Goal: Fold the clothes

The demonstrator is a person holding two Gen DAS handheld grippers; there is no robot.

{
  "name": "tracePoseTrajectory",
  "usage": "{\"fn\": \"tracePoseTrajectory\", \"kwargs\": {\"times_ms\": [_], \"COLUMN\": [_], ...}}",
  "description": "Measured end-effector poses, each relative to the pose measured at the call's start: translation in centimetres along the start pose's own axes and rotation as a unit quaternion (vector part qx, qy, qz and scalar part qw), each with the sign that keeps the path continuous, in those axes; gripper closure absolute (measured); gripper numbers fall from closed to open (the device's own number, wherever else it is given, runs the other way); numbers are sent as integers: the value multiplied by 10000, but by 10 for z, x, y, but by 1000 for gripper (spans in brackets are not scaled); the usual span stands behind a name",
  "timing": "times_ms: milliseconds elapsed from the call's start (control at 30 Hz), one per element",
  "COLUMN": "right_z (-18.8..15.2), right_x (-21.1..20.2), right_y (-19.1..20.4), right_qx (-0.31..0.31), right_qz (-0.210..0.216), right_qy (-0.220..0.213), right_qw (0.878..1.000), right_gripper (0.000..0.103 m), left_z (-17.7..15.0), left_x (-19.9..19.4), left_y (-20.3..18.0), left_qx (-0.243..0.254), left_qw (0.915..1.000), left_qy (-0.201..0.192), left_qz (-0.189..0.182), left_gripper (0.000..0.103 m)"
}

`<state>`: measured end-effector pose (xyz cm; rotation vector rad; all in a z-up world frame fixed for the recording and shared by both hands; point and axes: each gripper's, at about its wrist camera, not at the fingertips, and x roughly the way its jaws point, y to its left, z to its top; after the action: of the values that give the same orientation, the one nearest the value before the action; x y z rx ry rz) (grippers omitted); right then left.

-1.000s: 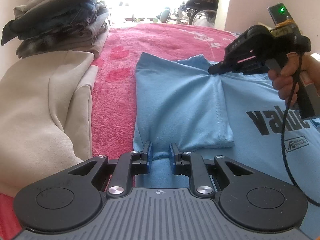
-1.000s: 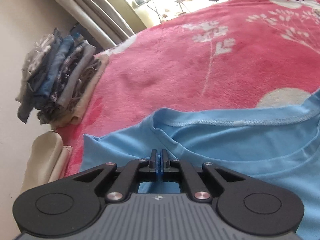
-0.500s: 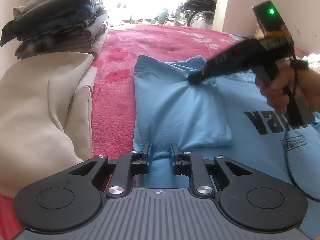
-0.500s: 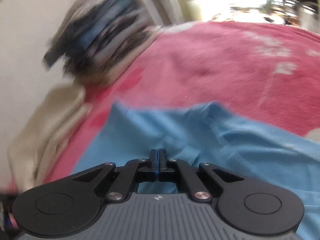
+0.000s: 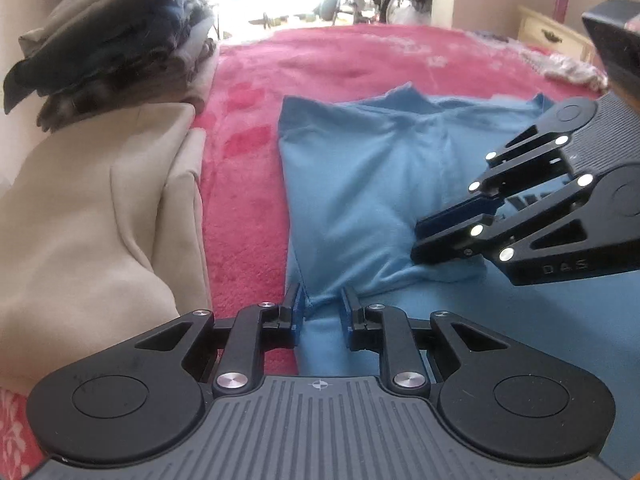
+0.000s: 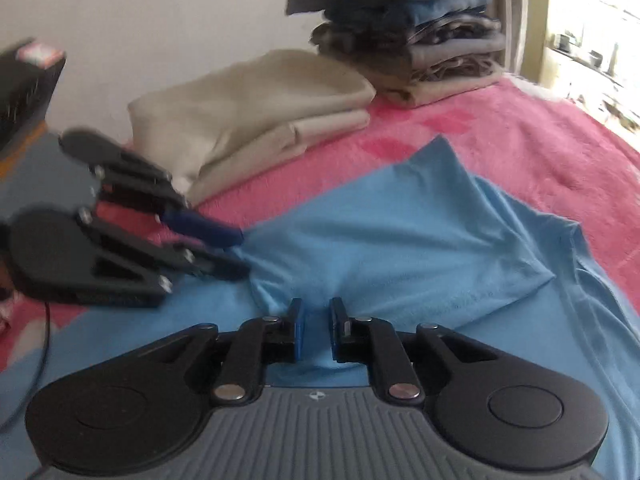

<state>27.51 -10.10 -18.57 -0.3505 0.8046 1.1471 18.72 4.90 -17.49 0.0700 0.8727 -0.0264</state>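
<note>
Both claws stand with their fingers apart over one blue shirt (image 5: 360, 184) spread on the bed (image 5: 248, 216): the left claw (image 5: 320, 306) straddles a small ridge of cloth at the shirt's side edge, and the right claw (image 6: 316, 328) hangs just over the end of the sleeve, which lies folded in across the body. From the left wrist view the right claw's fingers look nearly together but not clamped; its own view shows a clear gap with only cloth beneath. Neither claw grips anything. The risk I judge greatest is a shallow bite: if the left claw closes on that ridge alone it may take one layer only, and the underside would drag and bunch against the fuzzy pink blanket (image 6: 540, 148). The folded sleeve is loose and could slide back open if the shirt is pulled sideways. Both claws sit near each other, so a crossing move could knock them together. A wide swing leftward might catch the beige garment (image 5: 92, 208) lying just beside the shirt. Count: one blue shirt, one folded beige garment, one stack (image 6: 416, 36) of folded clothes by the wall, two claws.
</note>
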Motion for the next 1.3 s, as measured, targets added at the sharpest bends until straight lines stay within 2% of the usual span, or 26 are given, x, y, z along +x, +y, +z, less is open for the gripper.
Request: {"fn": "tracePoseTrajectory", "kwargs": {"times_ms": [33,133,233,333,367,433,533,633,700,800,933,967,1033,1133,1200,1300], "right_z": [-1,-10,-10,-7,-9,-17,-48,-89,-124,-173,-220,-230,-249,-280,-301,-326], "right_x": [-5,-6,-22,-60,-77,-109,-159,-198,-214,-233,-270,-279,-293,-305,-304,-295], "right_y": [4,18,15,12,12,14,18,17,14,5,-6,-9,-16,-27,-33,-31], "right_qx": [-10,-395,-283,-66,-5,113,483,1077,1593,2430,3359,3549,3988,4652,4985,5259], "right_qz": [97,111,98,356,421,439,340,187,-63,-510,-1089,-1196,-1327,-1330,-1262,-918], "right_qy": [-42,270,526,646,717,871,767,566,541,610,490,407,184,-84,-56,290], "right_qw": [9999,9988,9982,9973,9965,9952,9953,9924,9857,9668,9343,9263,9072,8751,8576,8451], "right_gripper": [86,86,86,86,86,84,73,68,68,68,68,67,66,66,65,64], "left_z": [-1,-5,-9,-11,-12,-16,-35,-64,-85,-115,-156,-160,-165,-170,-170,-173], "left_x": [-2,-12,-34,-81,-98,-128,-160,-154,-149,-141,-131,-130,-126,-125,-126,-129], "left_y": [3,14,30,40,42,44,46,39,35,28,19,16,11,10,10,7], "left_qx": [-23,-24,-6,351,499,748,666,176,-168,-684,-1362,-1366,-1268,-1385,-1359,-1351], "left_qw": [10000,9997,9992,9973,9955,9920,9952,9975,9948,9843,9584,9561,9572,9559,9548,9510], "left_qy": [9,89,218,129,93,66,313,689,942,1315,1796,1858,1917,1910,1954,2052], "left_qz": [25,215,347,627,798,1012,639,46,-357,-960,-1751,-1805,-1757,-1749,-1781,-1875], "left_gripper": [83,83,83,83,76,71,67,67,67,67,67,67,67,67,67,67]}}
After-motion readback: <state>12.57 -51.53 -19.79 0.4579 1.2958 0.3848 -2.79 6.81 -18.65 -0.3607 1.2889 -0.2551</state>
